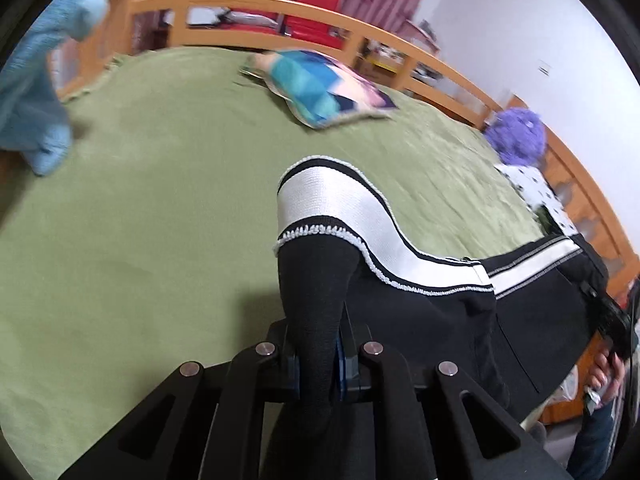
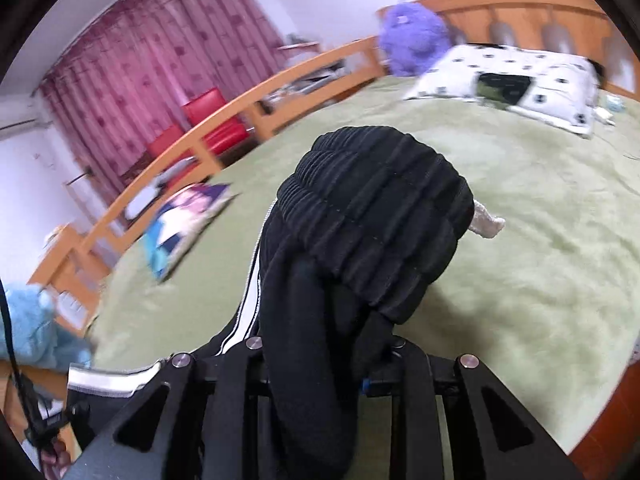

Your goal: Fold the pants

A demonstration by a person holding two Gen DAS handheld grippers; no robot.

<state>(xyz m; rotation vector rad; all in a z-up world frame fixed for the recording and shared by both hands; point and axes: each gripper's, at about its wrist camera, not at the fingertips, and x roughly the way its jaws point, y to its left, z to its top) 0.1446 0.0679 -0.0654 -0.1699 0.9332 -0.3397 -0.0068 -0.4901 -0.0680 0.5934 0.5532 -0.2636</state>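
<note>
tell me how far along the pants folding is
Early. Done: both ends are picked up. In hand: the left gripper pinches the striped leg cuff of the pants, and the right gripper holds the ribbed waistband above the green bedspread. Left: no flat, finished fold shows.

You see black pants (image 1: 440, 312) with a wide white side stripe (image 1: 340, 208), held up over the green bed (image 1: 140, 220). Their stretchy ribbed waistband (image 2: 372, 216) bunches up at one end.

No readable text, labels or numbers.
</note>
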